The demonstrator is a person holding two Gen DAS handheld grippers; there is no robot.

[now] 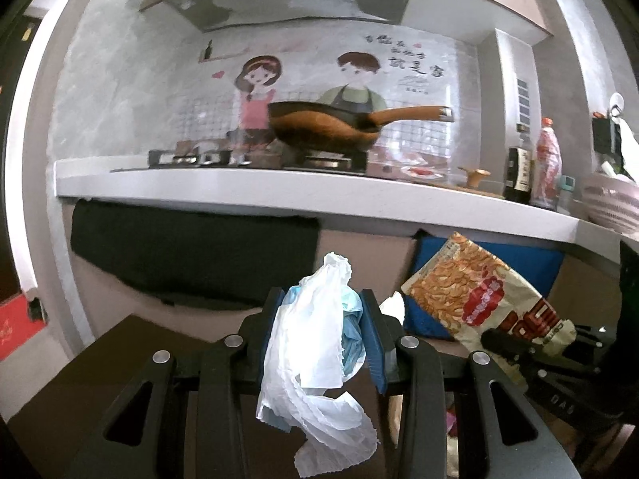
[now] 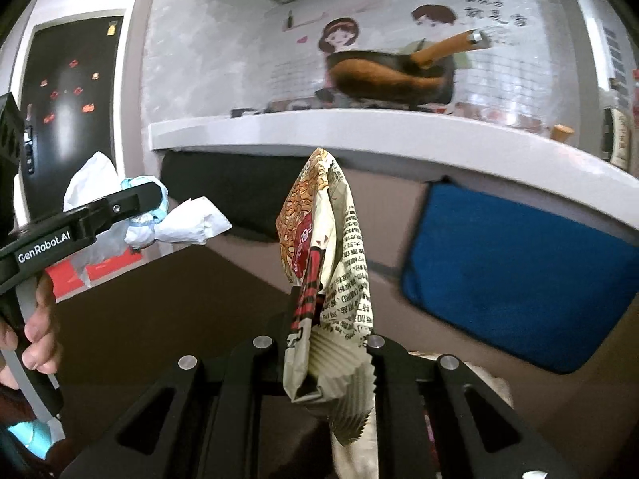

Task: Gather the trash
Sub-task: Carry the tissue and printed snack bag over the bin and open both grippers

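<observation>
In the left wrist view my left gripper [image 1: 323, 311] is shut on a wad of white tissue with a pale blue scrap [image 1: 315, 343]; the paper hangs down below the jaws. To its right the snack wrapper [image 1: 475, 295] shows, held by my right gripper [image 1: 495, 339], seen from the side. In the right wrist view my right gripper [image 2: 319, 307] is shut on that crumpled snack wrapper [image 2: 323, 239], which stands up between the fingers and droops below them. At the left of that view, my left gripper [image 2: 153, 199] holds the tissue wad [image 2: 187, 223], with a hand [image 2: 40, 335] on its grip.
A white kitchen counter [image 1: 279, 189] runs across ahead, with a brown pan [image 1: 327, 123] on the stove, bottles [image 1: 519, 171] and a striped bowl [image 1: 611, 203] at the right. Black cloth [image 1: 191, 255] and blue cloth [image 2: 519, 271] hang below the counter. A black fridge [image 2: 68, 92] stands at the left.
</observation>
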